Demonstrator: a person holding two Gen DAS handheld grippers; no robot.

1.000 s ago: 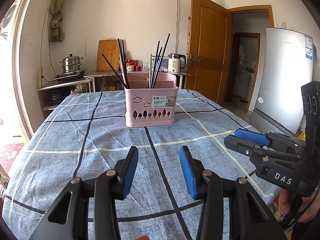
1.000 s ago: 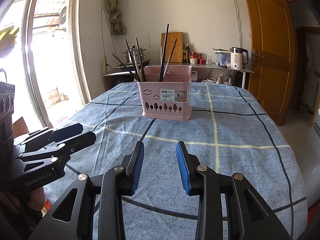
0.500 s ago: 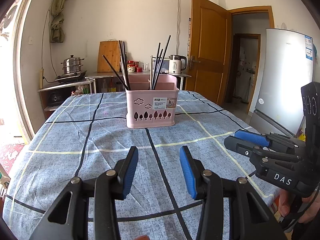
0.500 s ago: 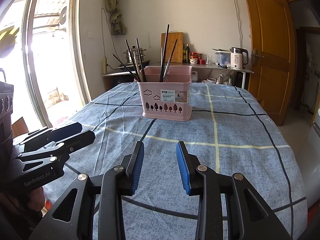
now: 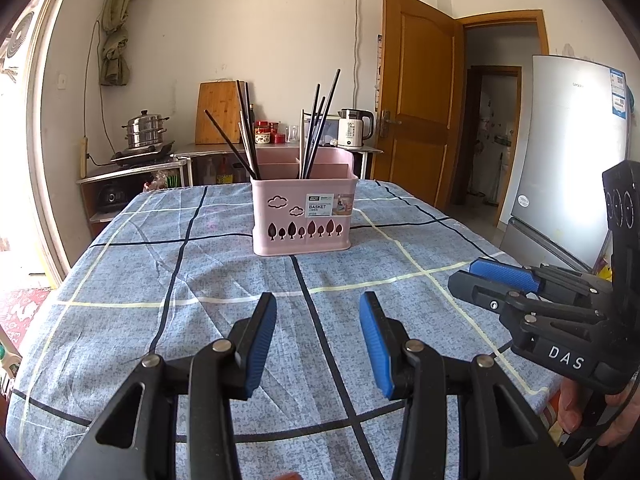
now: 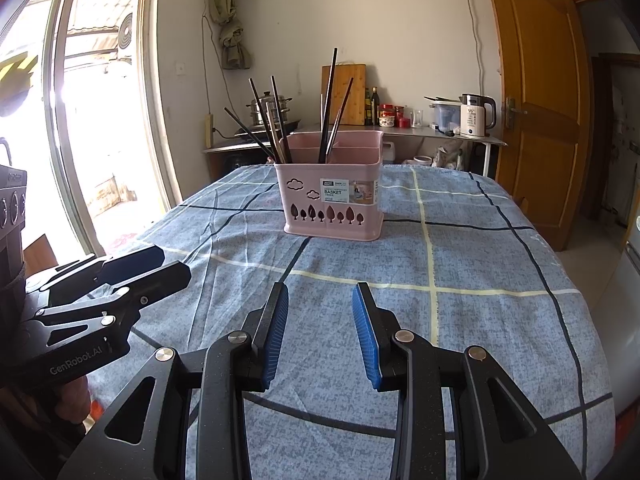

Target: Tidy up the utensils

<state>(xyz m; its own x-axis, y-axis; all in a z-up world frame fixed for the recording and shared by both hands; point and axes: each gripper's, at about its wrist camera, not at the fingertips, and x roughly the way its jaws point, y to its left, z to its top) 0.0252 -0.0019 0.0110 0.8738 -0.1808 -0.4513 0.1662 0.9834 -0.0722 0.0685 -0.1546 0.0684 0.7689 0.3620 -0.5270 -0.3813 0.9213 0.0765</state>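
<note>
Standing upright near the middle of the bench, the pink basket holds the utensils in divided compartments; its labelled side faces both cameras. Dark chopsticks lean out of it in two bunches, one fanning toward the window side and one rising from the inner compartment, with a few paler sticks among them. They slant because each rests loosely against the basket wall or a divider; which exact compartment each bunch occupies cannot be told from this angle. No loose utensil shows on the checked cloth in front of the basket.

Left tongs hang low over the near edge of the bench, aimed at the basket, jaws parted with only cloth visible between the blue pads: released, grasping nothing. Right tongs sit alongside in the same posture, likewise released and empty. Each pair appears at the edge of the other's view, side by side and well apart from the basket.

Judgement: with all visible utensils already in the basket and both tongs empty at a resting distance, the sorting appears either complete or not yet begun.

Beyond the bench stand a side counter with a kettle, a steamer pot and a cutting board.
</note>
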